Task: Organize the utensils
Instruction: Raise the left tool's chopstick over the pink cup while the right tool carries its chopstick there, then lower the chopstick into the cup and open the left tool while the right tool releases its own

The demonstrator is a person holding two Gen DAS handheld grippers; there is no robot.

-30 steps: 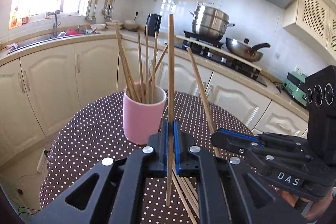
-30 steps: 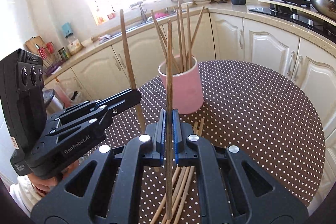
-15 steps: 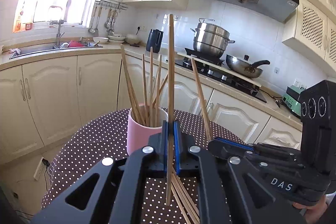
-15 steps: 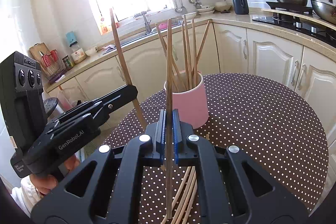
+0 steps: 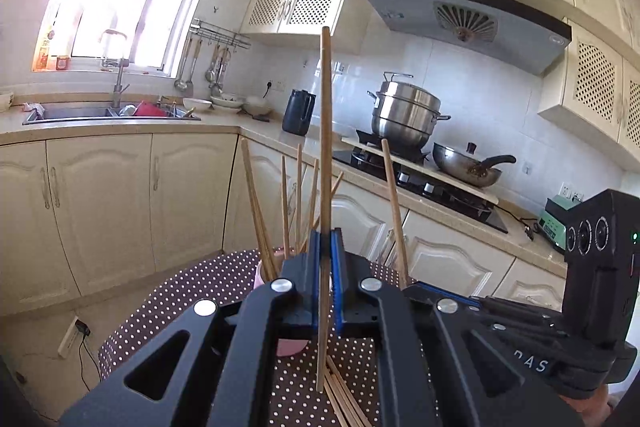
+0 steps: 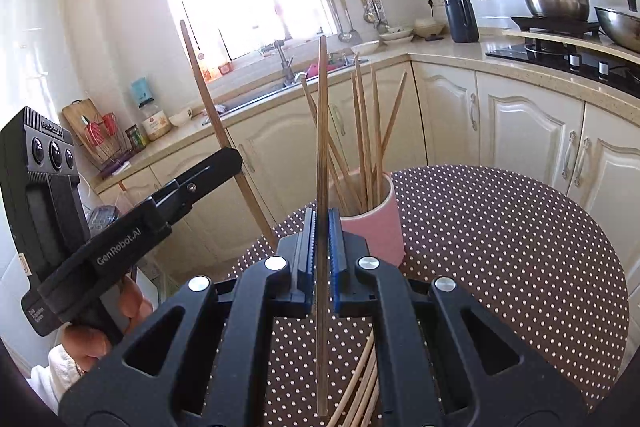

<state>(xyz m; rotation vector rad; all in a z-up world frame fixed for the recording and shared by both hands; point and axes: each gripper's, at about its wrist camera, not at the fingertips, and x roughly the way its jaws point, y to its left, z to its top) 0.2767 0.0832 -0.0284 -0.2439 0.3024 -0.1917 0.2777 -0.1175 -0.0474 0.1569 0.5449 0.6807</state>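
While the left wrist view looks over the dotted bench [image 5: 192,291], left gripper [image 5: 326,267] sits clenched on one chopstick [image 5: 325,131], long axis upright, lower tip hanging free above the loose chopsticks [image 5: 344,399] lying on the bench. Pink cup [image 5: 266,273] stands just beyond the gripper, slightly left, mostly hidden by it, several chopsticks already fanned inside. Right gripper [image 5: 416,291] shows at right, gripping its own stick [image 5: 394,211], tilted

Right wrist view: right gripper [image 6: 321,255] clamped on a vertical chopstick [image 6: 321,131]. Pink cup [image 6: 376,223] just ahead and a little right, rim open. Left gripper [image 6: 224,163] off to the cup's left, stick [image 6: 218,127] leaning

Judgement: both sticks already stand roughly parallel to the cup's axis; right gripper looks nearer the rim, so it likely drops first
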